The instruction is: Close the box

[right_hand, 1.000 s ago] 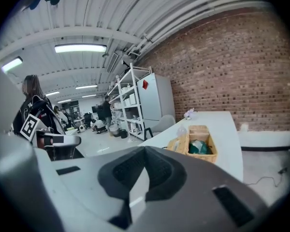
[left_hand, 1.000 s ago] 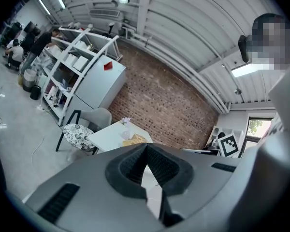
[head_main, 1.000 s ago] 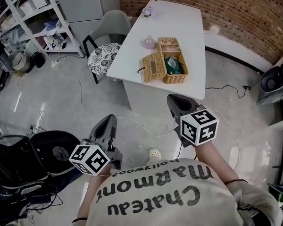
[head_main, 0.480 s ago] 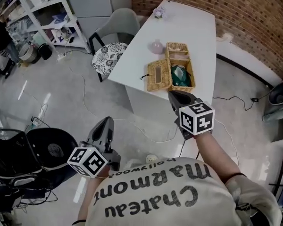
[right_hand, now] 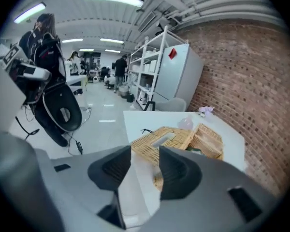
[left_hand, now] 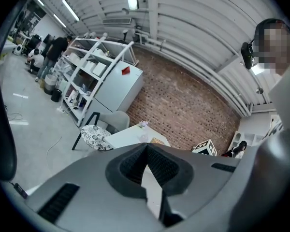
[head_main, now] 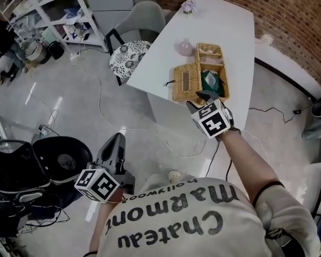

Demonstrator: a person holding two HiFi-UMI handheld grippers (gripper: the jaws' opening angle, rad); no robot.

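A wicker box (head_main: 209,79) stands on the white table (head_main: 224,31) near its front edge. Its lid (head_main: 185,82) lies flung open to the left, and something green (head_main: 210,81) sits inside. My right gripper (head_main: 203,97) hovers just before the box's near side; its jaws have just been opening and stand open with nothing between them. In the right gripper view the box (right_hand: 183,138) lies straight ahead of the right gripper (right_hand: 145,154). My left gripper (head_main: 117,142) hangs low over the floor, far from the table. In its own view the left gripper (left_hand: 146,150) is shut and empty.
A small pink vase (head_main: 185,47) stands just behind the box. A chair with a patterned cushion (head_main: 127,58) is at the table's left side. Shelving (head_main: 48,7) fills the far left. A black case (head_main: 48,165) and cables lie on the floor by my left gripper.
My right gripper has gone forward and down to the box's near side, rolled, and opened its jaws. The left gripper has sunk a little and stays shut.
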